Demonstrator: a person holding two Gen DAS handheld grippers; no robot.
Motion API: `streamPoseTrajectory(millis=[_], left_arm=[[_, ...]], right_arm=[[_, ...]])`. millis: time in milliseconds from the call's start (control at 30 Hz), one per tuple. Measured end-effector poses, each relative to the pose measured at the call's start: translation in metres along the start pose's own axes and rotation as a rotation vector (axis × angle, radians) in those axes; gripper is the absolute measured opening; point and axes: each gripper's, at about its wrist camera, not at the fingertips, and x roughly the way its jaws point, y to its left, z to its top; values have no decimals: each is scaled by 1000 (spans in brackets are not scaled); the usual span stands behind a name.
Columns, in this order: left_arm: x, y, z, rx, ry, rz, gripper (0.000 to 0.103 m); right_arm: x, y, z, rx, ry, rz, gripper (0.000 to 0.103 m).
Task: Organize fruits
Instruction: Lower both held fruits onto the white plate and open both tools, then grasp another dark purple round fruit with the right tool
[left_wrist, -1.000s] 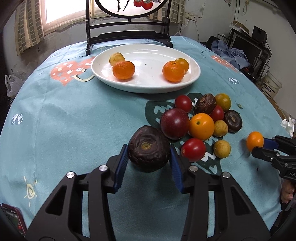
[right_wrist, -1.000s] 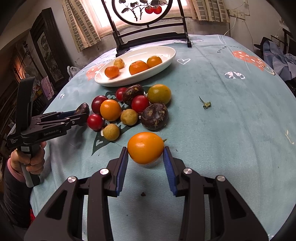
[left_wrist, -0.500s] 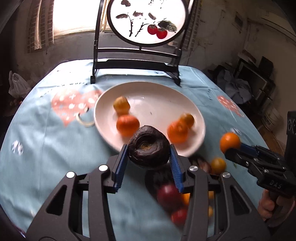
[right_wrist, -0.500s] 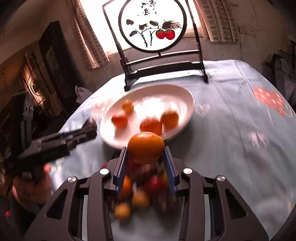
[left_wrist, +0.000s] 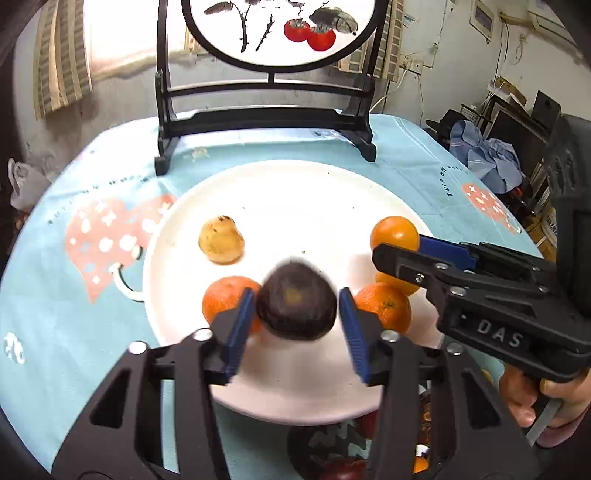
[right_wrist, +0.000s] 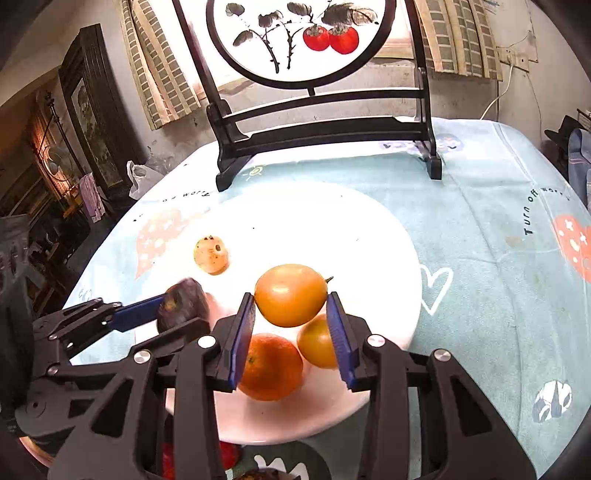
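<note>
Both grippers hang over the white plate (left_wrist: 177, 258), which lies on the blue cloth (left_wrist: 74, 325) in front of a dark stand (left_wrist: 258, 122).

In the left wrist view the left gripper (left_wrist: 295, 314) sits low in the centre. Its jaws have just been opening, and the dark fruit (left_wrist: 297, 299) lies between the blue pads (left_wrist: 240, 325) with a gap on each side. The fruit looks blurred, and whether it is in the air or already on the plate is hard to say. Behind the left pad is an orange (left_wrist: 225, 295); a pale yellow fruit (left_wrist: 221, 240) lies further up on the left, and another orange (left_wrist: 384, 306) lies right of centre.

In the right wrist view the right gripper (right_wrist: 291, 321) is low in the centre. Its jaws have also just been opening, and the yellow-orange fruit (right_wrist: 290, 293) between the pads (right_wrist: 338, 332) is clear of both. Below it lie an orange (right_wrist: 271, 365) and a smaller yellow fruit (right_wrist: 317, 345). The left gripper (right_wrist: 177, 310) reaches in from the left edge with the dark fruit (right_wrist: 183, 304) at its tips.

At the bottom edge, below the plate, red fruits (right_wrist: 229, 454) are partly hidden.
</note>
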Motion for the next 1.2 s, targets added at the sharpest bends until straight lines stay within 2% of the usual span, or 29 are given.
streamPoseTrajectory(millis=[67,300,400,500,667,800,867,967,1100,1200], left_arm=[[-8,0,-1,-1,-19,13,70],[-48,-2,-9,-16,-77,11,92],[-65,3,-23,-49,-96,16,96],[-74,12,-43,-87,-97,27,96],[-81,24,-78,-113,-57,104,96],[-85,31,-96,-149,-28,90,96],[-86,30,-101,-136,-34,126,96],[-87,28,-109,-109,-31,165,96],[-85,31,-112,-105,-16,185,96],[-88,32,-112,-111,-26,184,96]], right_arm=[[-8,0,-2,11,-22,-9,63],[-62,-1,-18,-4,-95,3,63],[-80,-2,-37,-17,-110,-5,64],[-93,-2,-61,-40,-106,-16,64],[-104,-1,-98,-70,-93,-71,64],[-110,10,-116,-145,-65,-125,64],[-114,15,-123,-188,-63,-159,64],[-115,16,-129,-208,-22,-130,64],[-103,13,-138,-216,65,-151,64],[-98,16,-144,-241,92,-147,64]])
